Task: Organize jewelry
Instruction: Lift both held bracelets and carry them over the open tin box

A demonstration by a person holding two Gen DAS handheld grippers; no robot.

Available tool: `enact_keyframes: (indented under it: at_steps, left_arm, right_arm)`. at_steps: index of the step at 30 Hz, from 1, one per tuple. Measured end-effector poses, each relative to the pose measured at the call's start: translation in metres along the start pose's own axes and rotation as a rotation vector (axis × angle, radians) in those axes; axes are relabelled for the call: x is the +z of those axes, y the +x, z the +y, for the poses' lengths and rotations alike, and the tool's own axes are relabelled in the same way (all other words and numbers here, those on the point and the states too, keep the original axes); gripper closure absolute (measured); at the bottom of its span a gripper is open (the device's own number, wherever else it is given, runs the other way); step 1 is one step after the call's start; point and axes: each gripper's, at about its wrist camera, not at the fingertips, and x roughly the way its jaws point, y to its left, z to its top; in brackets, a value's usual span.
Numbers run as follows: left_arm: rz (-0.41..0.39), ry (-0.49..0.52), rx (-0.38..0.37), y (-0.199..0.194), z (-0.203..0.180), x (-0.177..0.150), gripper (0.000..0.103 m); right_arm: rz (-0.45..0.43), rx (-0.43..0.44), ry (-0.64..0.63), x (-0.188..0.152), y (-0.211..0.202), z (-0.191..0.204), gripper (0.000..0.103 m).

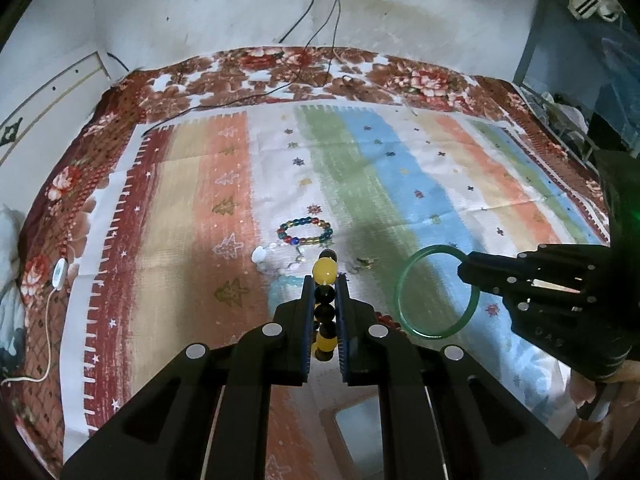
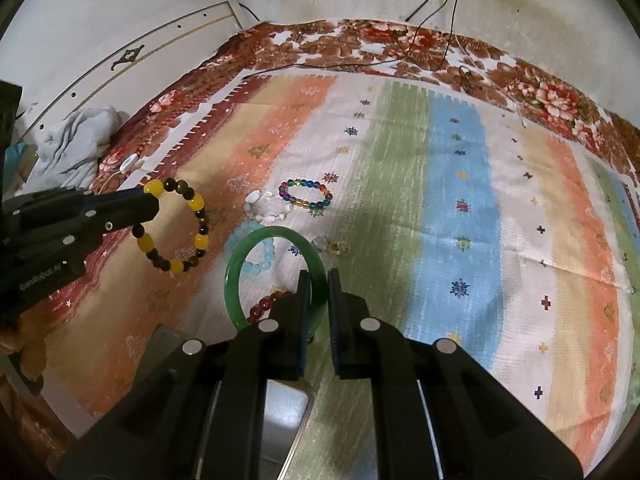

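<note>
Two pieces of jewelry are off the bed at once, and that is where the risk sits. The yellow-and-dark bead bracelet hangs in the air from the left gripper, whose fingers are closed on a short run of its beads; the rest of the loop dangles free. Round beads give a poor purchase, so a quick swing or a slight easing of the squeeze could let the strand roll out and drop.

The green bangle is clamped at its rim by the right gripper, fingers pressed together on one side, the ring standing out to the left. It looks hard and smooth, so it could pivot or slide in the grip, and a fall onto a hard edge might crack it.

A metal tray shows just below the right gripper, probably the destination. Both hands converging on it could make the grippers knock together.

Still lying on the striped cloth are a multicolored bead bracelet, a white bead piece, a pale blue bracelet, a dark red bead bracelet partly hidden, and small gold earrings. A low pass could snag or scatter these, the earrings most easily.
</note>
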Motion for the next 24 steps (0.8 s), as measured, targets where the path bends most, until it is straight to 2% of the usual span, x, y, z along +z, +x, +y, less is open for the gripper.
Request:
enact_keyframes:
  at_steps: [7,14,24]
  left_arm:
    - [-0.04,-0.008,-0.025,-0.022,-0.004,-0.009,0.094]
    - [-0.079,0.002,-0.042,-0.043,-0.011,-0.016,0.094]
    - [-0.087,0.006,-0.084,-0.056,-0.019,-0.037,0.094]
  right_arm:
    - [-0.03,-0.024,-0.029,-0.007,-0.015,0.009,0.093]
    - [-0.067,0.003,-0.046,-0.014,-0.037,0.022,0.093]
    - [-0.093,0.035,-0.049,-0.034,-0.061,0.036,0.093]
